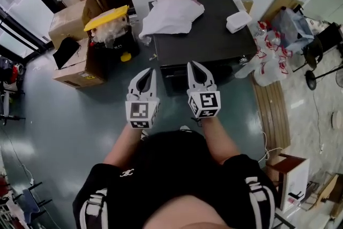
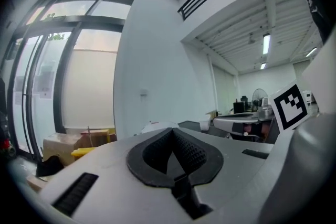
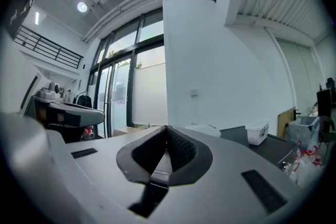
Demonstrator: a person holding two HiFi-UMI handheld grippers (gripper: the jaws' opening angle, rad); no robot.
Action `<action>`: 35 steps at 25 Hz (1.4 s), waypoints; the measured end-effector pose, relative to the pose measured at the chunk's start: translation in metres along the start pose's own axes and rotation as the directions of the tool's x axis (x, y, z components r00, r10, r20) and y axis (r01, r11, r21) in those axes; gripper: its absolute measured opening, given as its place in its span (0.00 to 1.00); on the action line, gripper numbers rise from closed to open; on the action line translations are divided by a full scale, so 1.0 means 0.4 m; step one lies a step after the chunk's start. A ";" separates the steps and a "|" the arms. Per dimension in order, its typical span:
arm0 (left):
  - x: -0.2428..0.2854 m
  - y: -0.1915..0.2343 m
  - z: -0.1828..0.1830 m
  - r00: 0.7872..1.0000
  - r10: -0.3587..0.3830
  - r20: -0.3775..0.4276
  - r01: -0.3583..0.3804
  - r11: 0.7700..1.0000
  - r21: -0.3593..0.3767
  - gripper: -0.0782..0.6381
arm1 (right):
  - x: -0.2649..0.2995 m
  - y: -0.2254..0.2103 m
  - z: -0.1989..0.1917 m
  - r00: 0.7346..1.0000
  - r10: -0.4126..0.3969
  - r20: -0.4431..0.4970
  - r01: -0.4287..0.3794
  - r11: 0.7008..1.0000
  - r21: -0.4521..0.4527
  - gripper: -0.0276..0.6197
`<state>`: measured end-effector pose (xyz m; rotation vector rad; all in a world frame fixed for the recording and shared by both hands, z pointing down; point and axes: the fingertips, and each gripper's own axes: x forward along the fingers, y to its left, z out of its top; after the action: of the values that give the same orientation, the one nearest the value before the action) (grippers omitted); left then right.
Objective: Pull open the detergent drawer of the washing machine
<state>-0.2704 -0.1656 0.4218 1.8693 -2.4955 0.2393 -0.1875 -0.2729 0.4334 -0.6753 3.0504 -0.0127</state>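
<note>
Biggest thing in the head view is the grey-green floor [image 1: 80, 131], shiny, with clutter around the edges. Next down is the washing machine [image 1: 209, 35], a black box against the white wall, directly ahead of the person and just beyond both gripper tips. Its front face is in shadow below the top edge. I think the detergent drawer is somewhere along that dark strip, but honestly I can't pick it out from this angle.

Left of the machine there's a stack of cardboard boxes [image 1: 72, 21] and a dark bin with a yellow lid [image 1: 110, 16]. To the right is a heap of plastic bags [image 1: 268, 56] beside a wooden bench [image 1: 273, 110].

On top of the machine, a crumpled white cloth [image 1: 171, 13] covers the left part, and a small white tub [image 1: 238, 21] sits near the right rear corner.

Left gripper [image 1: 149, 73] and right gripper [image 1: 193, 67] are held side by side at about the same height, pointing towards the machine's front, neither touching it. In both gripper views the jaws are pressed together tip to tip, with nothing between them.
</note>
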 end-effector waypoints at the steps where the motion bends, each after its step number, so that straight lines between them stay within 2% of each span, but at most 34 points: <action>1: 0.000 0.015 -0.001 1.000 -0.021 0.000 0.021 1.000 0.003 0.11 | 0.003 0.010 -0.001 1.000 -0.023 -0.001 0.023 1.000 0.007 0.05; 6: -0.001 0.084 -0.003 0.995 -0.094 0.012 0.095 0.996 -0.005 0.11 | 0.009 0.063 0.007 0.995 -0.100 -0.001 0.100 0.995 -0.007 0.05; 11: -0.005 0.100 -0.003 0.989 -0.146 0.020 0.146 0.989 -0.009 0.11 | 0.004 0.078 0.006 0.988 -0.156 -0.007 0.156 0.988 -0.024 0.05; 14: -0.001 0.104 0.005 0.987 -0.158 0.033 0.158 0.987 0.009 0.11 | 0.000 0.075 0.007 0.983 -0.181 -0.007 0.181 0.983 -0.030 0.05; 19: 0.001 0.096 0.011 0.988 -0.153 0.035 0.153 0.988 -0.002 0.11 | -0.004 0.060 0.005 0.982 -0.190 -0.010 0.190 0.981 -0.034 0.05; 22: 0.006 0.084 0.010 0.988 -0.148 0.030 0.148 0.989 0.005 0.11 | -0.009 0.036 0.017 0.976 -0.214 0.029 0.215 0.976 -0.020 0.05; 23: 0.007 0.081 0.007 0.989 -0.145 0.027 0.145 0.989 0.003 0.11 | -0.009 0.029 0.019 0.976 -0.215 0.042 0.216 0.976 -0.006 0.18; 24: 0.007 0.078 0.004 0.989 -0.143 0.023 0.143 0.990 -0.001 0.11 | -0.006 0.024 0.017 0.978 -0.203 0.046 0.203 0.979 0.018 0.55; 25: 0.009 0.076 0.002 0.990 -0.141 0.021 0.141 0.990 -0.005 0.11 | -0.001 0.020 0.012 0.982 -0.185 0.042 0.183 0.982 0.048 0.64; 29: 0.018 0.067 -0.002 0.991 -0.131 0.021 0.131 0.991 0.003 0.11 | 0.004 -0.004 -0.014 0.990 -0.141 0.025 0.135 0.978 0.158 0.65; 31: 0.020 0.064 -0.005 0.992 -0.127 0.013 0.126 0.992 0.009 0.11 | -0.001 -0.024 -0.023 0.990 -0.134 0.049 0.116 0.957 0.265 0.65; 33: 0.022 0.063 -0.007 0.993 -0.121 0.007 0.121 0.993 0.012 0.11 | -0.005 -0.043 -0.028 0.988 -0.120 0.094 0.073 0.914 0.399 0.65; 35: 0.024 0.068 -0.013 0.994 -0.111 -0.001 0.111 0.994 0.009 0.11 | -0.002 -0.053 -0.038 0.986 -0.080 0.146 -0.010 0.846 0.533 0.65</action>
<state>-0.2996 -0.1667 0.4247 2.0029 -2.3836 0.2498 -0.1781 -0.2919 0.4487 -0.6402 2.6717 -0.7388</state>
